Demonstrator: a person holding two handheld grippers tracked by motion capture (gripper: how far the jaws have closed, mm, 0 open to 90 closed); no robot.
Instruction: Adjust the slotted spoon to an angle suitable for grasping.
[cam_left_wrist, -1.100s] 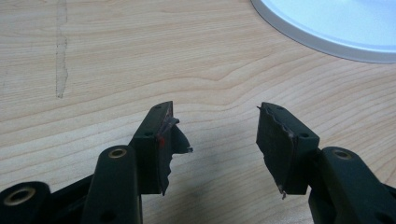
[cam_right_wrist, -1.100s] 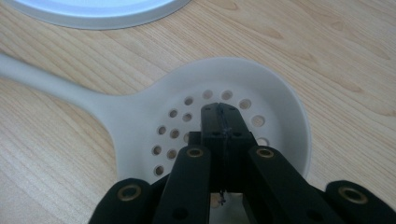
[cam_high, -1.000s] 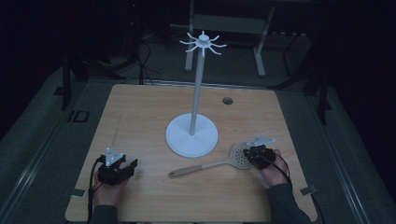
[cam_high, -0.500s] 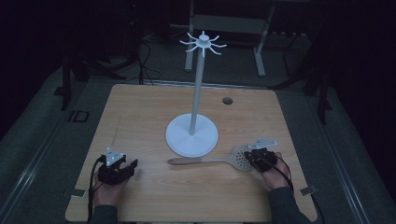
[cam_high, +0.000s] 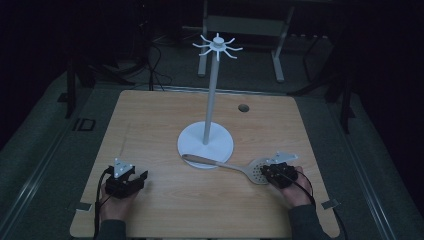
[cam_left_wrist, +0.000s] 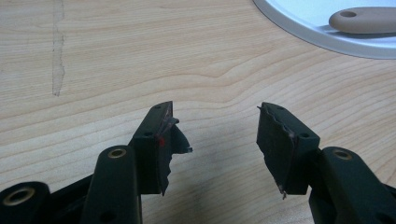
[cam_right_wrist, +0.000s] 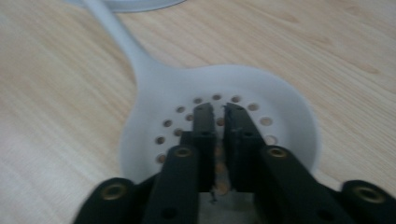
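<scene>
**At the table's right edge, a skimmer under the jaws**

On the table (cam_high: 150, 125) in the high view, the white stand (cam_high: 205, 144) sits centre. At its 4 o'clock lies the skimmer (cam_high: 235, 167), handle on the stand's base, perforated head beside the right gripper (cam_high: 267, 172). The left gripper (cam_high: 131, 181) rests at 8 o'clock.

In the left gripper view, its jaws stand spread over bare wood, nothing between them.

In the right gripper view, the jaws have just been parting; a narrow gap shows, over the skimmer's head (cam_right_wrist: 219, 140), pinching nothing.

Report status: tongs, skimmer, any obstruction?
Left tongs open, idle. Right tongs just opening a crack over skimmer bowl. Handle tip on stand base.
</scene>
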